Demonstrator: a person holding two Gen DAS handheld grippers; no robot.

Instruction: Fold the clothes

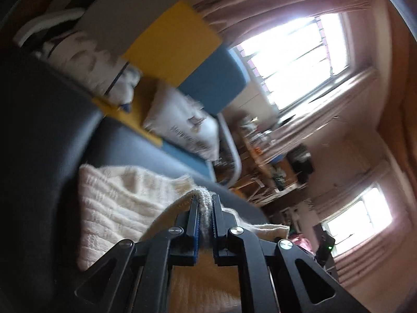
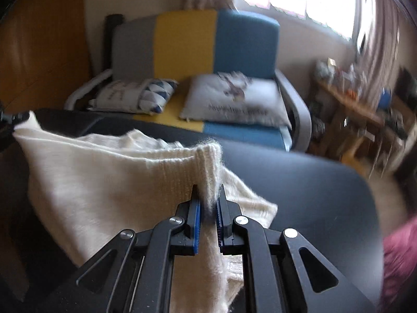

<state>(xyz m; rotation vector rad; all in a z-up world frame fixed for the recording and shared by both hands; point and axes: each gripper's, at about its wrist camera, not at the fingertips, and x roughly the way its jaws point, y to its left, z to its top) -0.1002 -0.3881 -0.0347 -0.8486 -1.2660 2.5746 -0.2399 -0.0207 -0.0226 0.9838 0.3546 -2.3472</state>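
Observation:
A cream knitted sweater point(image 2: 99, 182) lies partly lifted over a dark table point(image 2: 299, 182). My right gripper point(image 2: 209, 195) is shut on a ribbed edge of the sweater, which stands up between the blue pads. In the left wrist view my left gripper point(image 1: 204, 200) is shut on another ribbed edge of the same sweater point(image 1: 117, 203), raised off the dark table point(image 1: 52, 143). At the far left of the right wrist view, the left gripper's tip point(image 2: 15, 117) pinches the sweater's far corner, and the knit hangs stretched between the two grips.
Behind the table stands a grey, yellow and blue sofa point(image 2: 195, 44) with two printed cushions point(image 2: 234, 99). A cluttered wooden shelf point(image 2: 359, 104) sits to the right under bright windows with pink curtains. A wooden panel point(image 2: 39, 52) is on the left. Something magenta point(image 2: 398, 260) lies at the right edge.

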